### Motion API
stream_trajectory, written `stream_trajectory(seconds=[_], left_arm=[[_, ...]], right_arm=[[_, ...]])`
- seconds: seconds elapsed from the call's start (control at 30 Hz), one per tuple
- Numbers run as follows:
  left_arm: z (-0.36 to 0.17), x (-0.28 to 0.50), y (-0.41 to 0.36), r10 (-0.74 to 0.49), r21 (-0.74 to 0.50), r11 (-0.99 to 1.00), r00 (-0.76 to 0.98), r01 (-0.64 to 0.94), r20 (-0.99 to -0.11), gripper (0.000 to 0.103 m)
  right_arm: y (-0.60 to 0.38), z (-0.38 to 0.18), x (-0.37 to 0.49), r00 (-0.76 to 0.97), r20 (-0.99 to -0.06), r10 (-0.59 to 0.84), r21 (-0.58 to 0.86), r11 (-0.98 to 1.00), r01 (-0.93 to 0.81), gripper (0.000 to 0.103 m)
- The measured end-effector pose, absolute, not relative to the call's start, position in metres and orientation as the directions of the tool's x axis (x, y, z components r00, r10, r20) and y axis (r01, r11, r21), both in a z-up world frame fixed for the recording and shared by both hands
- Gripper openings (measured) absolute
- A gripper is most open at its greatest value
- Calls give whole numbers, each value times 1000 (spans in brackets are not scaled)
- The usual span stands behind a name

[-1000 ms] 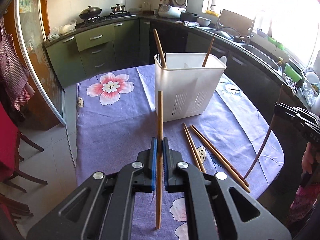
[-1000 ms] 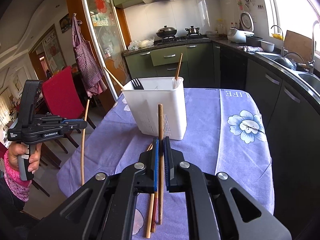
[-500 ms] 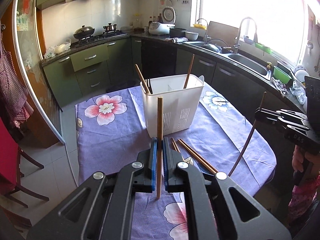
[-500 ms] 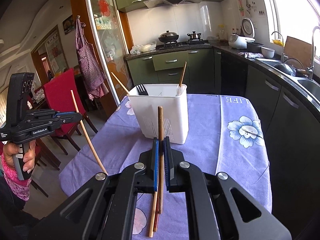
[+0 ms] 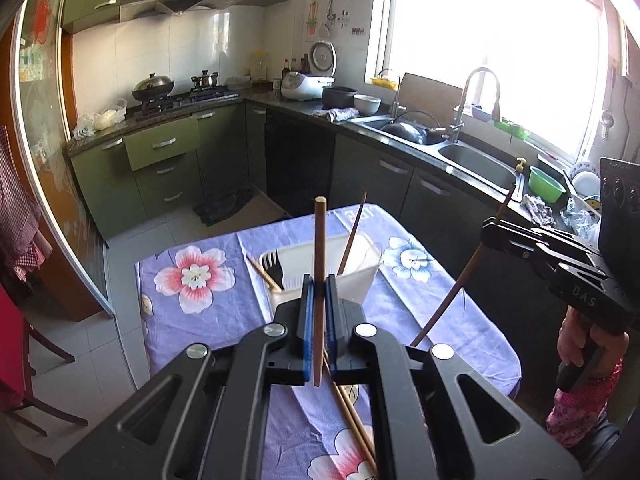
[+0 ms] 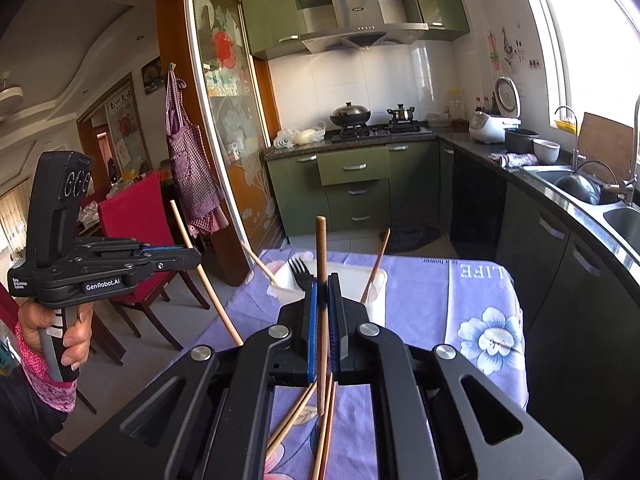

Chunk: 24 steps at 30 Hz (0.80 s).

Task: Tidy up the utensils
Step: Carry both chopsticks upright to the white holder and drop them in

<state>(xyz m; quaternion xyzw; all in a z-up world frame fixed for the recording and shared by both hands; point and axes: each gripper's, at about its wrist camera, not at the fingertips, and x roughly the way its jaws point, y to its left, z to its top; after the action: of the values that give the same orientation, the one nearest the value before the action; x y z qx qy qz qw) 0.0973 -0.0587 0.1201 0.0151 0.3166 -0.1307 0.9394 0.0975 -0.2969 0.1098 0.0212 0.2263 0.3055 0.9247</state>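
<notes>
At the bottom centre of the left wrist view, the left gripper [image 5: 318, 312] is clenched on a wooden chopstick [image 5: 319, 280], whose long axis runs straight up the frame, its blunt end pointing toward the top and its lower end hanging free just below the pads. Under it, two loose chopsticks [image 5: 352, 416] lie on the purple flowered tablecloth [image 5: 208, 312], slanting toward the lower right. In the right wrist view the right gripper [image 6: 322, 316] likewise grasps a chopstick [image 6: 321, 264] that stands upright in the frame, blunt end up, with loose sticks lying on the cloth beneath. Seen from the left camera, that same stick [image 5: 464, 276] leans from lower left to upper right at the right side of the frame. Just beyond both grippers, in the middle of the frame, stands the white utensil holder [image 5: 360, 276], holding a black fork [image 5: 276, 266] and two more chopsticks that lean outward. Behind the table are green cabinets [image 5: 164, 160], a stove [image 5: 180, 98] and a sink [image 5: 476, 164].
</notes>
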Motion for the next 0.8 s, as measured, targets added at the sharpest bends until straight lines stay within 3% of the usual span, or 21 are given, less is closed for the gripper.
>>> stream_trajectory(seconds=[0.2, 0.37, 0.8], left_arm=[[175, 112, -69, -233, -42, 969, 848, 243, -477, 5], [187, 139, -77, -174, -5, 982, 894, 189, -413, 5], [101, 197, -78, -144, -20, 986, 781, 167, -608, 8]], right_arm=[[-286, 168, 121, 759, -289, 583, 167, 812, -560, 6], [-267, 180, 159, 794, -277, 541, 147, 841, -521, 6], [-230, 89, 225, 737, -469, 487, 149, 866, -477, 7]])
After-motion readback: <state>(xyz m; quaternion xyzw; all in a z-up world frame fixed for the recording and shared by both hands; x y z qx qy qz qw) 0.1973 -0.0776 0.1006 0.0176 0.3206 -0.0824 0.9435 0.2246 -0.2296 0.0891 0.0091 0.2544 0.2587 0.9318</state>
